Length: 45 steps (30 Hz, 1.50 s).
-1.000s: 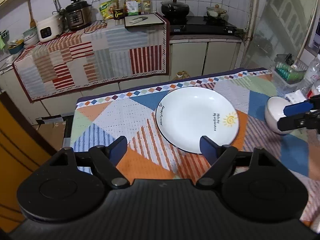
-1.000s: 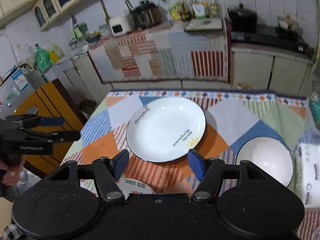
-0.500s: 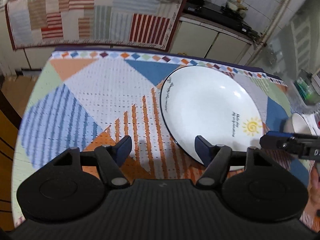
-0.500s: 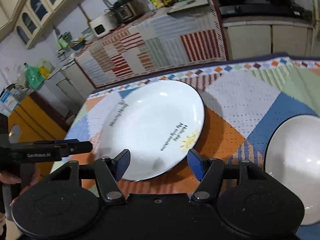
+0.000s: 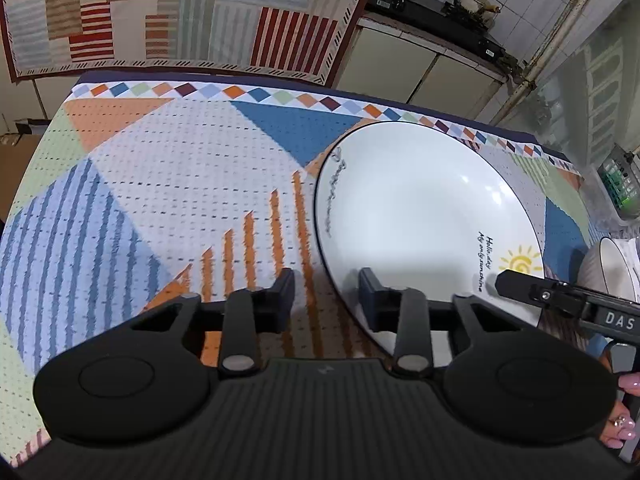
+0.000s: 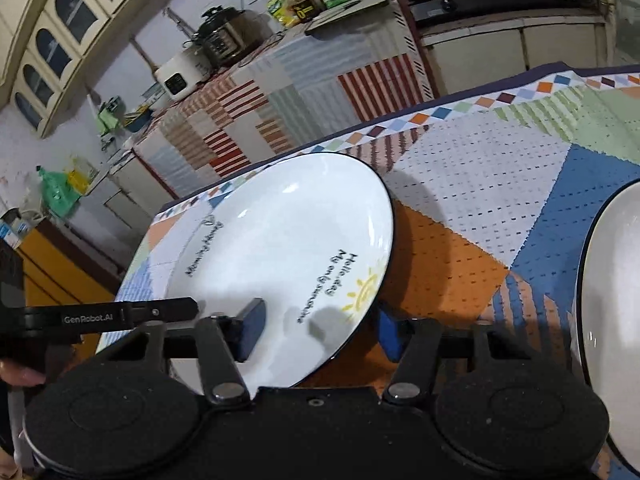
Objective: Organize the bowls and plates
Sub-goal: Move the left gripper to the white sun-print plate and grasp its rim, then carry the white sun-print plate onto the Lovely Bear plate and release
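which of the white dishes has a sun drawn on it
The flat plate both grippers straddle: yellow sun and script near its rim. The bowl at the right is plain inside.

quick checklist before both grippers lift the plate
1. Plate rim between the left gripper jaws: ok. They have just been closing.
2. Left pads pressing on the rim: cannot tell. Some cloth still shows beside the rim.
3. Rim between the right gripper jaws, on the opposite side: ok. They have just been closing too.
4. Right pads pressing on the rim: not ok. The jaws still stand wide of it.
5. Plate empty: ok.
6. Bowl apart from the plate: ok. Cloth shows between them.
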Tool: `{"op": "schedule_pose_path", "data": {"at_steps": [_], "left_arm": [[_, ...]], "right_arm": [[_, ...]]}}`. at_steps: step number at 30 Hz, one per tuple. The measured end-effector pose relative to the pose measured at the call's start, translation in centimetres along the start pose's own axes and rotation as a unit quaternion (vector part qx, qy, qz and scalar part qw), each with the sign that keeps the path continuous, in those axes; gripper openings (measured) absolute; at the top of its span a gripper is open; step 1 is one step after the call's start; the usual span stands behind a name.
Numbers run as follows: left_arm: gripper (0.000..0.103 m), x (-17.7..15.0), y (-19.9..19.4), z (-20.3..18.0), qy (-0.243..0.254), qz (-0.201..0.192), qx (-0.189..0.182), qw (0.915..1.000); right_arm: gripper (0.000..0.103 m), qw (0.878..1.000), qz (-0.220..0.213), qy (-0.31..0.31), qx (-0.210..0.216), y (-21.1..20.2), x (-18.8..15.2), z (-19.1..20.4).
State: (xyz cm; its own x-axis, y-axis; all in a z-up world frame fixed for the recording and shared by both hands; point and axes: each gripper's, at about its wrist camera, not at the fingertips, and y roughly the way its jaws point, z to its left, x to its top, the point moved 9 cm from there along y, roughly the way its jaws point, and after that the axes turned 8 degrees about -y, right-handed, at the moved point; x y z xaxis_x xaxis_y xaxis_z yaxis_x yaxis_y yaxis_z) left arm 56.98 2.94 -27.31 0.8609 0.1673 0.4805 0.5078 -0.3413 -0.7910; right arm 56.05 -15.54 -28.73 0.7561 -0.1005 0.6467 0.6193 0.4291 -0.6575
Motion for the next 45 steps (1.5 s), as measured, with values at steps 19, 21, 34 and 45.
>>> {"op": "schedule_pose_path", "data": {"at_steps": [19, 21, 34, 45], "left_arm": [[0.017, -2.1, -5.9, -2.1, 0.032, 0.006, 0.011, 0.9994], [0.017, -2.4, -7.7, -2.7, 0.041, 0.003, 0.013, 0.9991], [0.020, -6.4, -18.2, -5.2, 0.062, -0.025, -0.002, 0.9978], [0.022, -11.0, -23.0, -5.1, 0.080, -0.035, 0.007, 0.9962]], "right_arm": [[0.019, 0.999, 0.043, -0.022, -0.013, -4.0, -0.7, 1.5], [0.020, 0.999, 0.040, -0.026, -0.010, -5.5, -0.9, 2.4], [0.021, 0.996, 0.013, -0.085, -0.008, -15.6, -2.4, 8.2], [0.023, 0.995, 0.003, -0.104, 0.009, -19.4, -6.0, 10.7]]}}
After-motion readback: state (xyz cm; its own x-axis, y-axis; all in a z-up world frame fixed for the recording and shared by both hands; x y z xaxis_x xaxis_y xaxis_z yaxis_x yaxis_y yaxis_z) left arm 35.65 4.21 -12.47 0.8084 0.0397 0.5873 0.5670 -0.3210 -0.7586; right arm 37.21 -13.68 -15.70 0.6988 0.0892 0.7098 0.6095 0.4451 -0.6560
